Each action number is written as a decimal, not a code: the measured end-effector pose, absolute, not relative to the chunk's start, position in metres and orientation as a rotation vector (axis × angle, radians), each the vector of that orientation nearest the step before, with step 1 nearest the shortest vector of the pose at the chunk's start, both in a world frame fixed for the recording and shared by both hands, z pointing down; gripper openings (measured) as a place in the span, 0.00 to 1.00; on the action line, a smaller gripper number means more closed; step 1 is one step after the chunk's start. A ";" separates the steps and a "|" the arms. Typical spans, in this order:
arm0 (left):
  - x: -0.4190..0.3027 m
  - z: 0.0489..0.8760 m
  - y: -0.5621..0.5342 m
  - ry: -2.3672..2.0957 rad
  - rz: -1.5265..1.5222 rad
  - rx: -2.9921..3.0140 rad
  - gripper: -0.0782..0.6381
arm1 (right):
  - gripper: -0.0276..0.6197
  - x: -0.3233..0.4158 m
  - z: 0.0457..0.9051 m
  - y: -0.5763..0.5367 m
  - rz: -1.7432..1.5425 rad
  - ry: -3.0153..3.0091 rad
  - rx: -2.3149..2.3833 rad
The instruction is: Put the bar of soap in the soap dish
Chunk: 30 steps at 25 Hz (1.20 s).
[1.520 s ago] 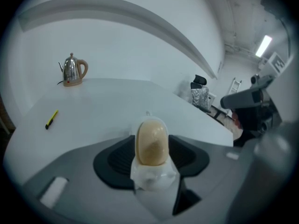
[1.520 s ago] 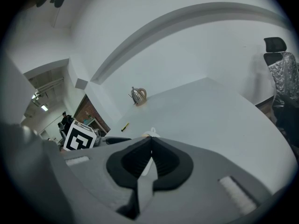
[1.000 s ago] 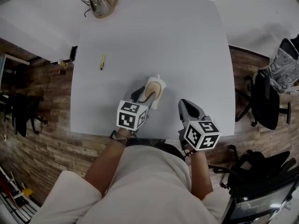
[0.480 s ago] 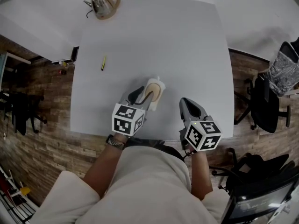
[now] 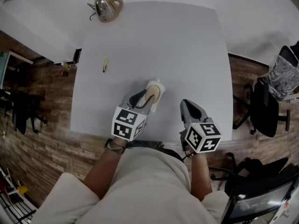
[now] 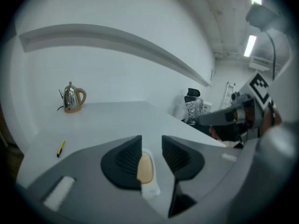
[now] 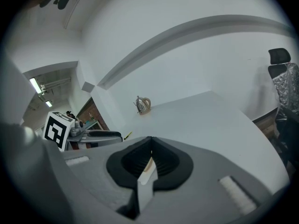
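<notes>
Left hand-held gripper [image 6: 152, 140] has just been narrowing its jaws; they stand apart, pressing on nothing. In the gap between them shows the tan oval bar of soap [image 6: 145, 167], lying in the white soap dish [image 6: 150, 189] on the near middle of the white tabletop [image 5: 154, 45]. To its right, the right hand-held gripper [image 7: 150, 141] has its jaws closed together, empty.

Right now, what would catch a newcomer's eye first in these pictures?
The tan soap lying in its white dish near the table's front edge, between the jaws of the left gripper, which have just been closing but don't clamp it. Then the shiny kettle at the far left corner and a yellow pen near the left edge.
</notes>
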<state>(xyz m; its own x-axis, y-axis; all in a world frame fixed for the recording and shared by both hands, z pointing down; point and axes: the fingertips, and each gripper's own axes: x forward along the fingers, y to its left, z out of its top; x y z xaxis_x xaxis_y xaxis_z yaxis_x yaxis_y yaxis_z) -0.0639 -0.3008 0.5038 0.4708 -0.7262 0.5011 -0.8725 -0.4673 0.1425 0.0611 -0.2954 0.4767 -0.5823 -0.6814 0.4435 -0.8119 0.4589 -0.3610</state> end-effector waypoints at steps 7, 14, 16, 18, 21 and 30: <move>-0.063 0.487 -0.295 -1.388 0.530 2.374 0.29 | 0.05 0.056 0.454 -0.293 0.790 -2.552 1.262; -0.067 0.470 -0.292 -1.445 0.484 2.371 0.26 | 0.05 0.053 0.436 -0.293 0.749 -2.602 1.240; -0.069 0.465 -0.291 -1.460 0.469 2.368 0.25 | 0.05 0.052 0.431 -0.292 0.736 -2.618 1.231; -0.070 0.463 -0.290 -1.473 0.473 2.368 0.25 | 0.05 0.051 0.426 -0.291 0.715 -2.632 1.223; -0.073 0.460 -0.286 -1.495 0.476 2.363 0.24 | 0.05 0.051 0.418 -0.291 0.650 -2.643 1.234; -0.079 0.450 -0.274 -1.582 0.458 2.350 0.22 | 0.05 0.057 0.400 -0.284 0.467 -2.651 1.227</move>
<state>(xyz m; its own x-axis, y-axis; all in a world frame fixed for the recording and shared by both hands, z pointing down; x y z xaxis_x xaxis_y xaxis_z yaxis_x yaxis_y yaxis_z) -0.0788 -0.2740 0.4505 0.3536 -0.8433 0.4047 -0.9291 -0.3667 0.0478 0.0566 -0.2840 0.3999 -0.6421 -0.7084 0.2929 -0.7659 0.6095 -0.2048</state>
